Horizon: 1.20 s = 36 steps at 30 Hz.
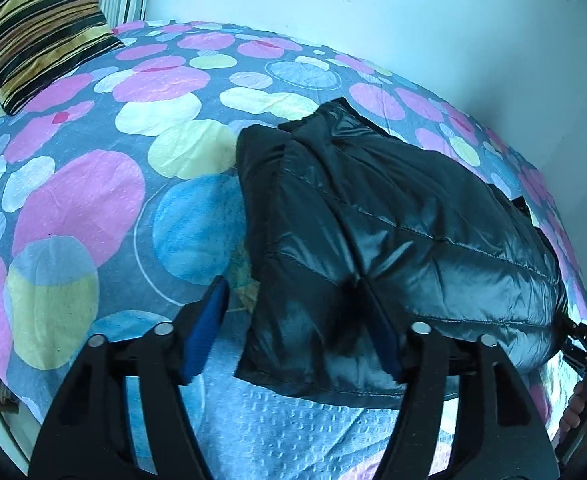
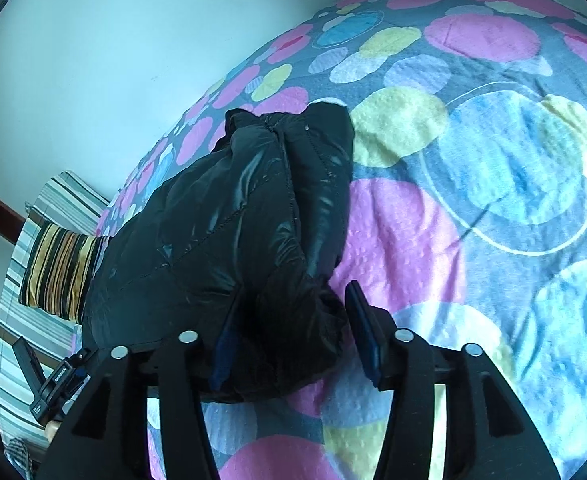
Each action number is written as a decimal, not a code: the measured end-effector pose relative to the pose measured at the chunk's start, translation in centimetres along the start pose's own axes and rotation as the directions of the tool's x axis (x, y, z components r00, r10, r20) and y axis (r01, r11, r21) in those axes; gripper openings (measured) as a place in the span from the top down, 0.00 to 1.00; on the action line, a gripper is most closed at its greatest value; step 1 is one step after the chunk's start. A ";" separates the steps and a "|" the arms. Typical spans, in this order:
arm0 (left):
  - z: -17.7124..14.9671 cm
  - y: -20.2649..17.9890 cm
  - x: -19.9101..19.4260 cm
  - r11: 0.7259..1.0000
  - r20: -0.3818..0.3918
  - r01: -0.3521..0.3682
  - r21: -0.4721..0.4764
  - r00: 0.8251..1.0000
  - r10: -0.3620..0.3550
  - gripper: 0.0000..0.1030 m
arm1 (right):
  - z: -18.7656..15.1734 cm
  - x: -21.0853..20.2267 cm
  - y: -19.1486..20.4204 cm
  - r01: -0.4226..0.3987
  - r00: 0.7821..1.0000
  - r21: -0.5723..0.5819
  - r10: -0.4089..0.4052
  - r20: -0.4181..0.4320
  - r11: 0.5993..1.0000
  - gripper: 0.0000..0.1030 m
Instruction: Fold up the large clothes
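Observation:
A shiny black puffer jacket (image 1: 413, 220) lies folded into a thick bundle on the bed's dotted cover (image 1: 85, 200). My left gripper (image 1: 297, 336) stands open around the bundle's near corner. Its left blue pad (image 1: 209, 328) is clear of the cloth, while the right pad is half hidden against it. In the right wrist view the jacket (image 2: 213, 220) has its other near corner between the wide-apart fingers of my right gripper (image 2: 295, 340), which is open. The left pad (image 2: 229, 340) presses into the fabric.
A yellow-and-black striped pillow (image 1: 41, 28) (image 2: 59, 268) sits at the head of the bed. A pale wall (image 1: 373, 8) runs along the bed's far side. The other gripper and a hand (image 1: 577, 404) show at the right edge.

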<state>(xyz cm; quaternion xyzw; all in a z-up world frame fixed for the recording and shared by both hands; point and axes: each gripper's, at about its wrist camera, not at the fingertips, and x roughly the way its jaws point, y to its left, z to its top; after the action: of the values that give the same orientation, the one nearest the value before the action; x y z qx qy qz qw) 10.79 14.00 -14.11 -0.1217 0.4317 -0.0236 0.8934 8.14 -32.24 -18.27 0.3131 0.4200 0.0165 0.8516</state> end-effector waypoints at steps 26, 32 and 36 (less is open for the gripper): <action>2.6 2.7 1.4 0.998 -0.007 0.049 -0.029 0.999 -0.050 0.18 | -1.1 6.7 19.7 -0.015 0.998 -0.455 -0.013 -0.058 0.890 0.80; 3.0 2.8 1.9 0.998 -0.007 0.065 -0.017 0.998 -0.065 0.15 | -1.3 10.9 18.7 0.061 0.985 -0.464 -0.129 -0.116 0.884 0.88; 3.7 2.6 2.8 0.996 -0.024 0.086 0.002 0.996 -0.086 0.13 | -1.6 11.9 18.6 0.079 0.980 -0.475 -0.156 -0.127 0.877 0.89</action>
<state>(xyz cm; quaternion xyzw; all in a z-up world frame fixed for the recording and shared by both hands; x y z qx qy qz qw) 15.24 16.82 -14.63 -0.1387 0.4369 -0.0641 0.8865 19.02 -13.00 -17.16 0.0703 0.4893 0.0906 0.8645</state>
